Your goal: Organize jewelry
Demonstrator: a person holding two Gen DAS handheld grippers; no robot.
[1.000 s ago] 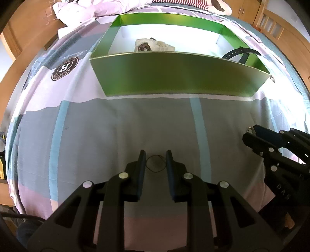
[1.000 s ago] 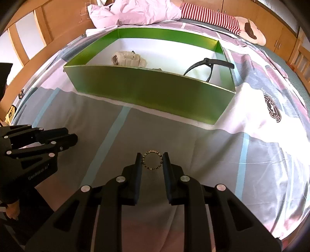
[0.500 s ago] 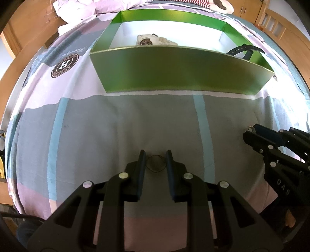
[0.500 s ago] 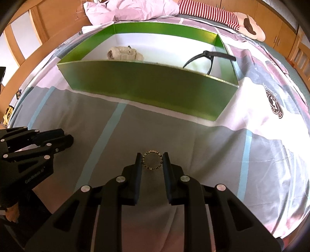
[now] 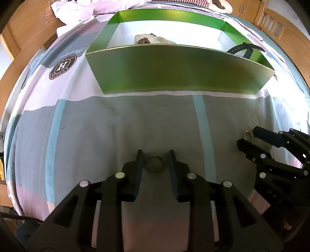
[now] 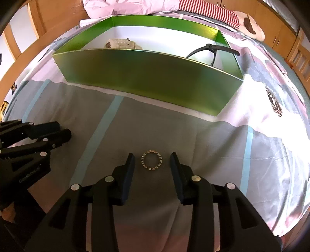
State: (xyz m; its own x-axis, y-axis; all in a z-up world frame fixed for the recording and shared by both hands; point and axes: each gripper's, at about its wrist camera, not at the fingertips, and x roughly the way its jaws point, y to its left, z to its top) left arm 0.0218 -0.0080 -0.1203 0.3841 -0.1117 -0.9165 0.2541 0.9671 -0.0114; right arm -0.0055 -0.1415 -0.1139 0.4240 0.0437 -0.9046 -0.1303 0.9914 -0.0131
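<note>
A green box point(image 5: 174, 71) with a white inside stands on the bedspread ahead; it also shows in the right wrist view point(image 6: 151, 75). It holds a pale watch point(image 5: 153, 39) and a black-strap watch point(image 5: 245, 49). My left gripper point(image 5: 155, 161) has its jaws close around a thin dark ring bracelet point(image 5: 155, 164); contact is not clear. My right gripper point(image 6: 152, 164) is open, and a beaded gold bracelet point(image 6: 152, 160) lies on the sheet between its fingers, apart from them. The beaded bracelet shows in the left wrist view point(image 5: 248, 135) too.
The patterned bedspread point(image 5: 96, 124) covers the bed. A wooden bed frame point(image 5: 17, 33) runs along the left. A pink duvet point(image 6: 126, 6) and a striped plush toy point(image 6: 222, 14) lie behind the box. A wooden chair point(image 5: 275, 25) stands at the right.
My right gripper has opened wide, and the beaded bracelet now lies free on the sheet between its fingers. Both grippers have moved closer to the green box. The left jaws look unchanged.
</note>
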